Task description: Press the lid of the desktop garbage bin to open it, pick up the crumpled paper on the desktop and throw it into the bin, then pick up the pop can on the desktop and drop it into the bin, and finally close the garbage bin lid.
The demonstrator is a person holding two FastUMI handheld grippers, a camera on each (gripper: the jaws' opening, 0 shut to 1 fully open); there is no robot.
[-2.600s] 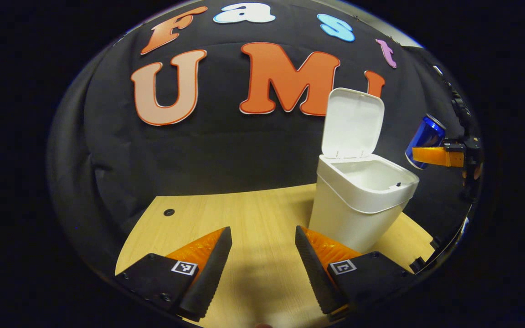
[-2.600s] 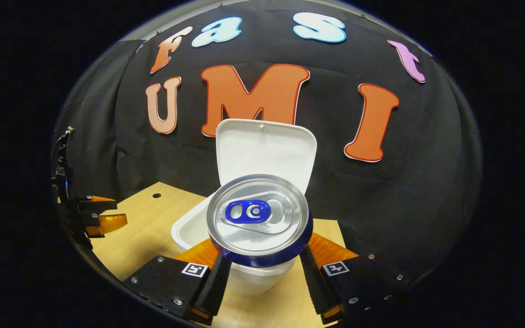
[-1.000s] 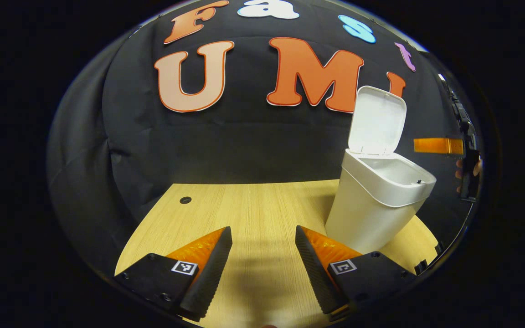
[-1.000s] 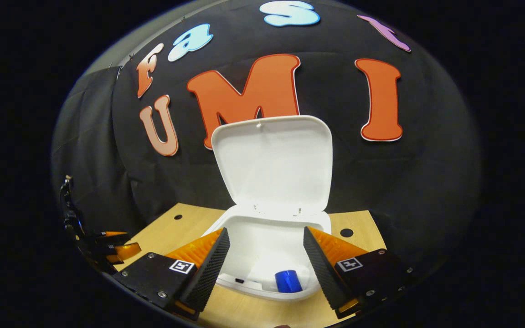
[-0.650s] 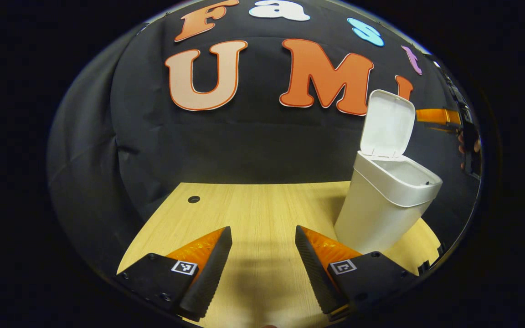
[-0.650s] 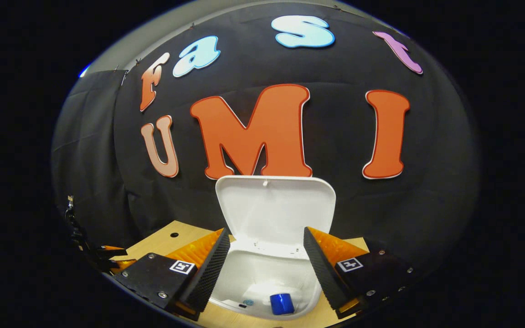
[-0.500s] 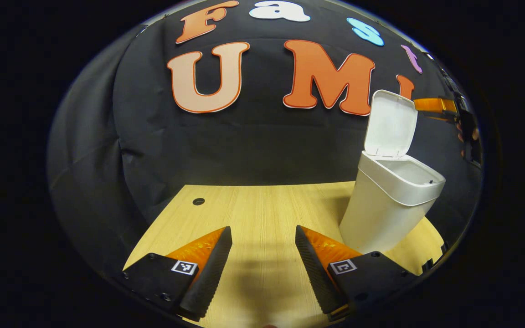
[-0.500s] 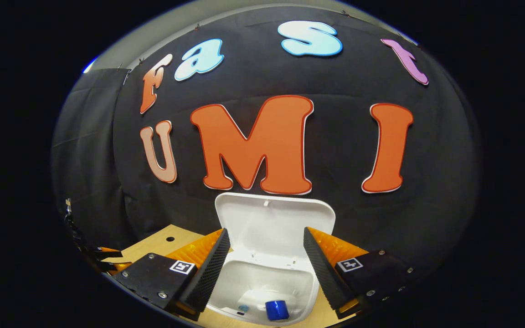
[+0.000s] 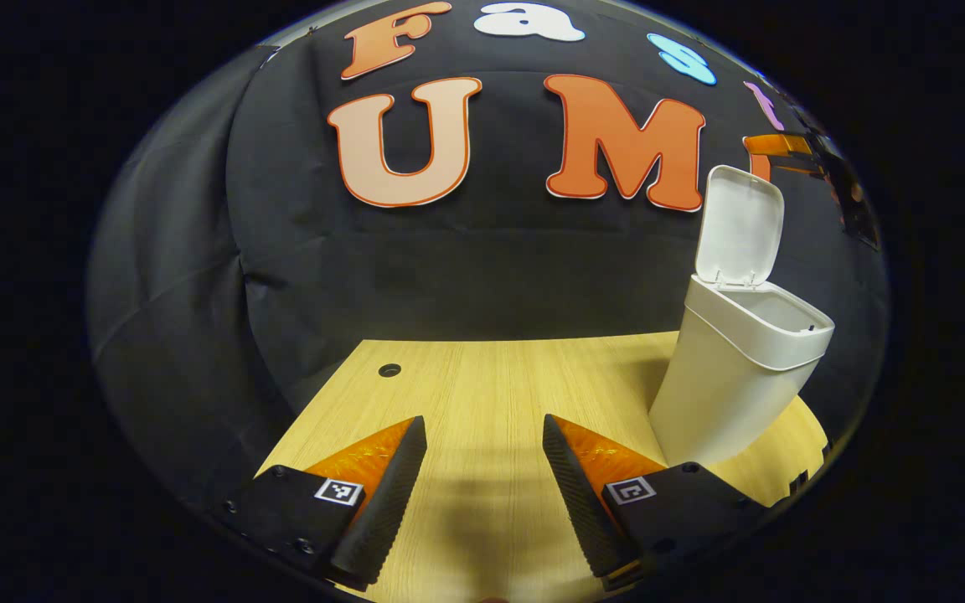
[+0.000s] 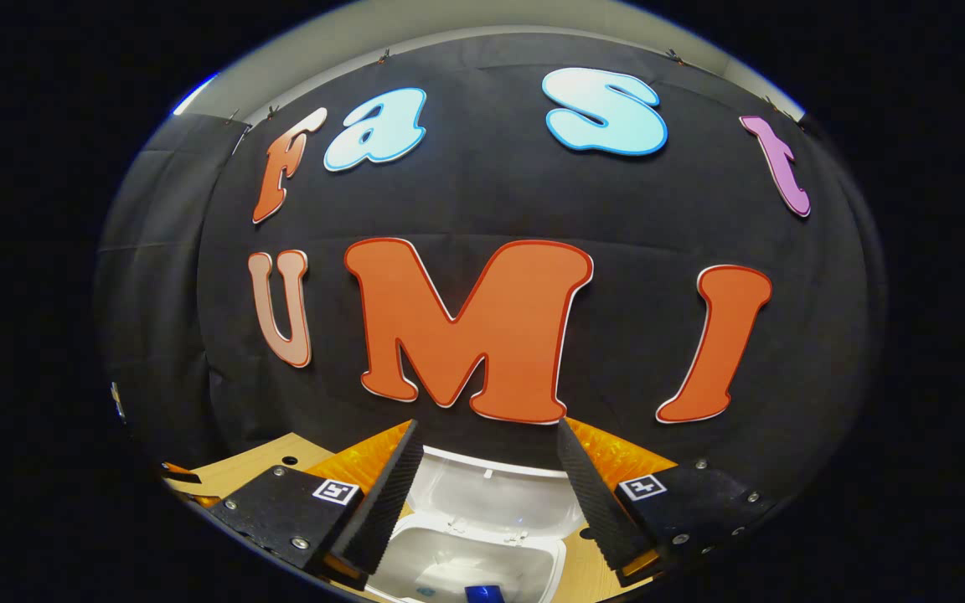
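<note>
While its fingers stand spread wide with nothing between them, the left gripper (image 9: 482, 494) hovers low over the wooden desktop (image 9: 482, 394) at the bottom centre of the left gripper view, touching neither the wood nor anything else. A small round hole (image 9: 389, 369) marks the desktop at centre left. At the right of that frame stands the white garbage bin (image 9: 734, 377), its lid (image 9: 739, 226) raised upright on the hinge; the bin's outer wall and its footing on the desktop are seen from the side here. At the upper right edge, above and just beyond the lid's top, the right gripper (image 9: 784, 149) shows faintly, too blurred to judge from this angle.

In the right gripper view, the right gripper (image 10: 482, 494) sits at the bottom centre, jaws released and parted wide, holding nothing. Between its fingers, at the bottom of the frame, the camera looks down on the open lid (image 10: 495, 494) and into the garbage bin (image 10: 457, 561), where the blue pop can (image 10: 482, 594) lies inside at the lowest edge, with something pale beside it that cannot be made out.
</note>
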